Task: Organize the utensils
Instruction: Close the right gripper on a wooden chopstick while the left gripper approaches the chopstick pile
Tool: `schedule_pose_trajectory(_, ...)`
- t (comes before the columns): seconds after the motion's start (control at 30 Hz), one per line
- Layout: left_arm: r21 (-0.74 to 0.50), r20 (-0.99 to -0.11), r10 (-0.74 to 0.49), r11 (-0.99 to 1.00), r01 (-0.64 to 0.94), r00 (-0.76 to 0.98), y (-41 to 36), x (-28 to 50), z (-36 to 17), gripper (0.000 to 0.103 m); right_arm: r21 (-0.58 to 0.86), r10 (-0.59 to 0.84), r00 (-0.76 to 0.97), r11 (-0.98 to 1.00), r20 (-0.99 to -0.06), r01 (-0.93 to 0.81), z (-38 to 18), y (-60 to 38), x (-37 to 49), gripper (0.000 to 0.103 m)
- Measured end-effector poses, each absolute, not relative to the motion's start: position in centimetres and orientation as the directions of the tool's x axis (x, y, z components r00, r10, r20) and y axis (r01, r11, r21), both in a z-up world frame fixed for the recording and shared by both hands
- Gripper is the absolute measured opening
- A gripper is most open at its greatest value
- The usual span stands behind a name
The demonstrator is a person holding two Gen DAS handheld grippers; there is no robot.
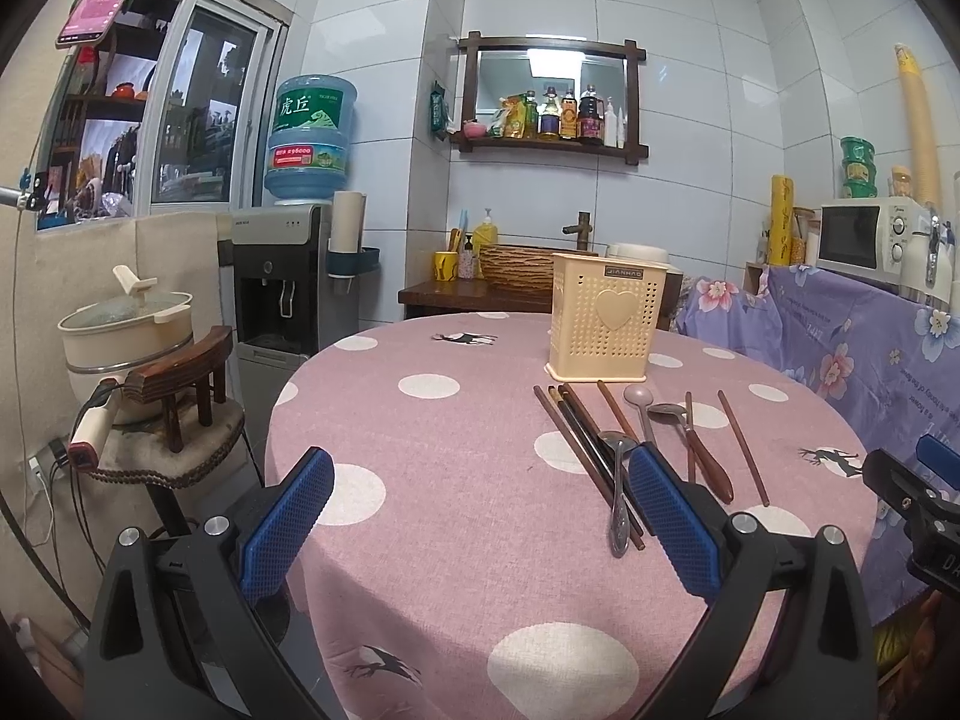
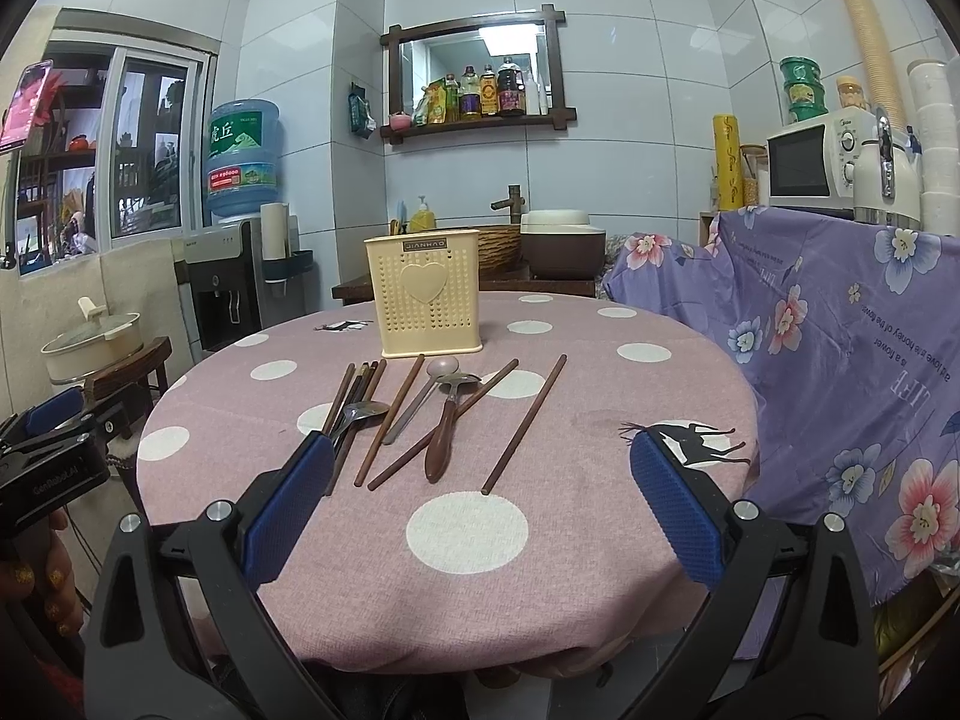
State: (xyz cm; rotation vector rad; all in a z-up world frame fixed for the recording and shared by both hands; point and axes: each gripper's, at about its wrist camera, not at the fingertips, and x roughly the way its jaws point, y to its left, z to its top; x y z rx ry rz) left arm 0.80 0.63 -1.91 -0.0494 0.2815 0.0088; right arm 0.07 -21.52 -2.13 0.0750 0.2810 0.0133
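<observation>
A cream perforated utensil holder (image 1: 607,318) with a heart stands upright on the far side of the round pink dotted table (image 1: 432,432); it also shows in the right wrist view (image 2: 427,295). In front of it lie several brown chopsticks (image 2: 522,425), a bundle of dark chopsticks (image 1: 579,441), a steel spoon (image 1: 617,480), a pinkish spoon (image 2: 443,367) and a wooden-handled spoon (image 2: 443,432). My left gripper (image 1: 480,516) is open and empty, near the table's front left. My right gripper (image 2: 480,504) is open and empty, above the table's front edge.
A water dispenser (image 1: 282,282) and a stool with a pot (image 1: 129,324) stand left of the table. A purple floral cloth (image 2: 840,348) covers furniture on the right, with a microwave (image 2: 810,159) on top. A wooden counter with a basin (image 2: 498,246) stands behind the table.
</observation>
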Motion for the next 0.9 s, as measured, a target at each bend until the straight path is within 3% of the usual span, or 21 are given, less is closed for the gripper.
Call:
schedule_pose_trajectory(0.37,-0.058,-0.320,-0.002,0.998,-0.018,0.947,0.9,1.3,-1.7,0.098,0.069,0.021,0.955,0.998,-0.296,-0.001,-2.3,-21.5,0.4,0.098)
schedule_pose_trajectory(0.57,-0.005,-0.350,-0.006,1.000,0.005,0.937,0.5,2.5,-2.0,0.098,0.032,-0.069,0.942,0.996,-0.328,0.084,-2.4,-23.1,2.2,0.098)
schedule_pose_trajectory(0.9,0.008,-0.506,-0.088,0.994,0.107,0.858,0.2,7.8,-2.1,0.096,-0.026,-0.121,0.889,0.992,-0.441,0.122,-2.8,-25.9,6.2,0.098)
